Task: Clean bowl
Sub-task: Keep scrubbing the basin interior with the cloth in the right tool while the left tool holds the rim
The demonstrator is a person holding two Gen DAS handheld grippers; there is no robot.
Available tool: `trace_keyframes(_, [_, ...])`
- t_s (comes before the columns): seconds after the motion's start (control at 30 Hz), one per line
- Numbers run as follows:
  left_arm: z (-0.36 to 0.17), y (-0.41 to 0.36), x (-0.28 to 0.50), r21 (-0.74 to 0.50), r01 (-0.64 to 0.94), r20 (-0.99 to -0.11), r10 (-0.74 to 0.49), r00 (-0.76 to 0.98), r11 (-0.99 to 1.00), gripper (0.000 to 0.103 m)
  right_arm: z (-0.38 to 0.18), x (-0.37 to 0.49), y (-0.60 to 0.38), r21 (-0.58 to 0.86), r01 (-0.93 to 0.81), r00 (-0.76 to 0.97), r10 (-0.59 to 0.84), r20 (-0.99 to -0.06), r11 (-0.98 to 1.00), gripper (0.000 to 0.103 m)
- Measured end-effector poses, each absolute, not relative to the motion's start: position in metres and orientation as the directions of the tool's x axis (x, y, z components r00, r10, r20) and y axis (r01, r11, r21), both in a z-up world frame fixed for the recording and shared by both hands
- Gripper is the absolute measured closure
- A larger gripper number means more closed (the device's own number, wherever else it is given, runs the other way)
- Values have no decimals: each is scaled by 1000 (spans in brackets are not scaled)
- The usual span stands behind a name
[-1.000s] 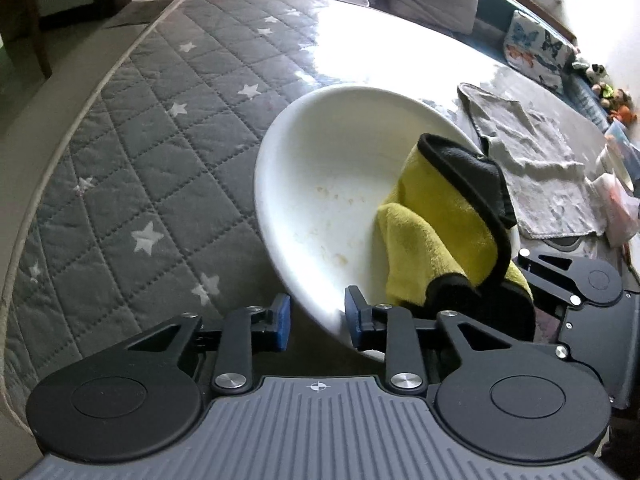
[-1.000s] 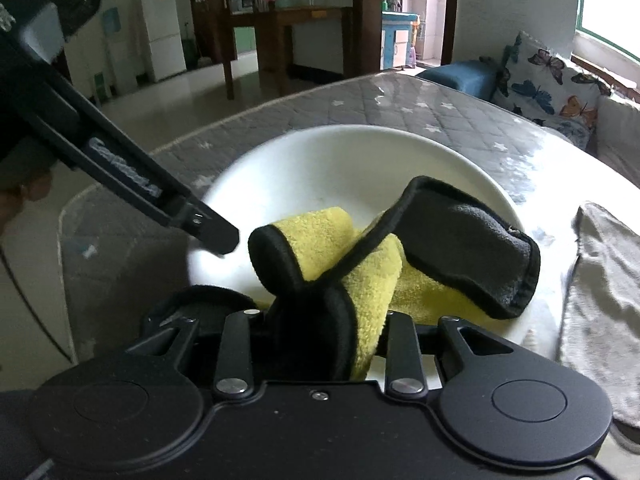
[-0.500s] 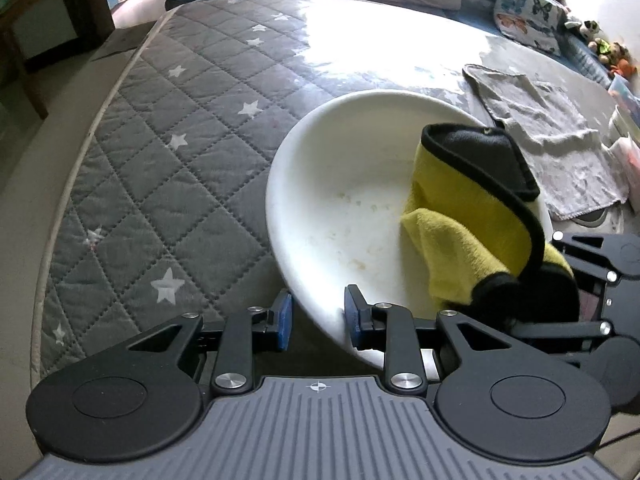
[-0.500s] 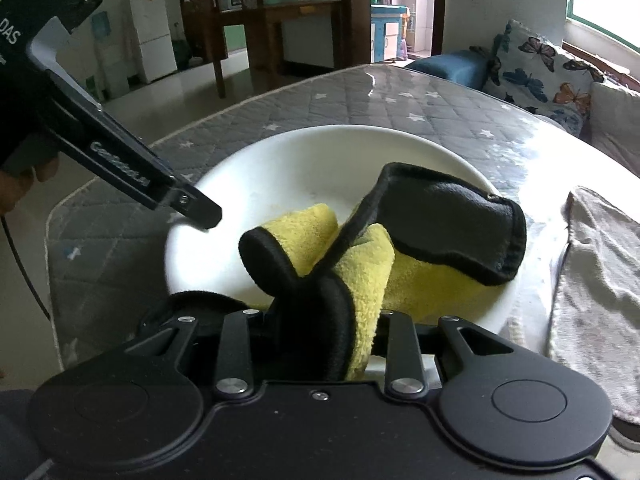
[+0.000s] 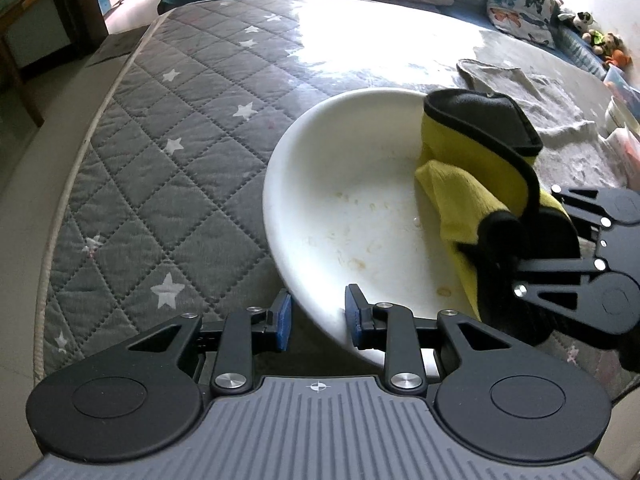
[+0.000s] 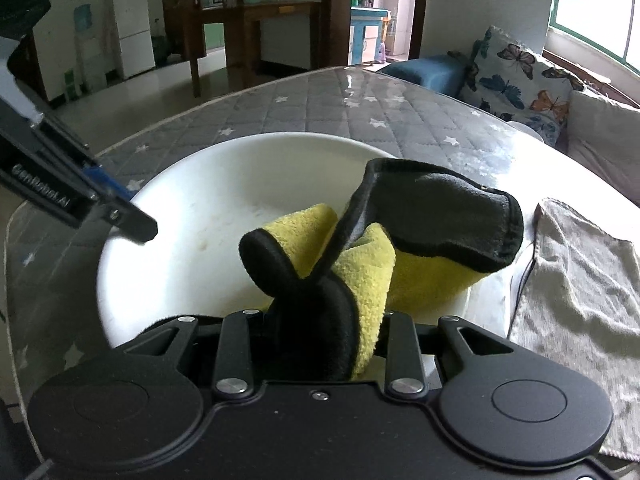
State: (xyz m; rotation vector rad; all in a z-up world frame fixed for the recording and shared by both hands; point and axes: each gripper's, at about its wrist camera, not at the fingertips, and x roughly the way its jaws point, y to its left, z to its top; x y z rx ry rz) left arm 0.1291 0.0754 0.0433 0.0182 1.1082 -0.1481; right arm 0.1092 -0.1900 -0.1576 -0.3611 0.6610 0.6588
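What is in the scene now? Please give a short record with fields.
bowl: white bowl, tilted, brownish food marks inside
left gripper: left gripper has the near rim between its fingers
right gripper: right gripper shut on yellow-and-black cloth
cloth position: inside the bowl
beside: grey towel lying flat
surface: quilted star-pattern cover

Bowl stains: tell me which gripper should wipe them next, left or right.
Right. The right gripper is shut on the yellow cloth, which already sits inside the bowl beside the brownish stains. The left gripper straddles the bowl's near rim, steadying it, and holds no cloth.
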Motion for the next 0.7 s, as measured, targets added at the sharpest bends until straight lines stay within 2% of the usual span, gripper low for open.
trace_keyframes(0.7, [41,77,148,-20,105,-890,-65,452,994,76,-153,118,-183,-100,-650,634,465,-617,753,72])
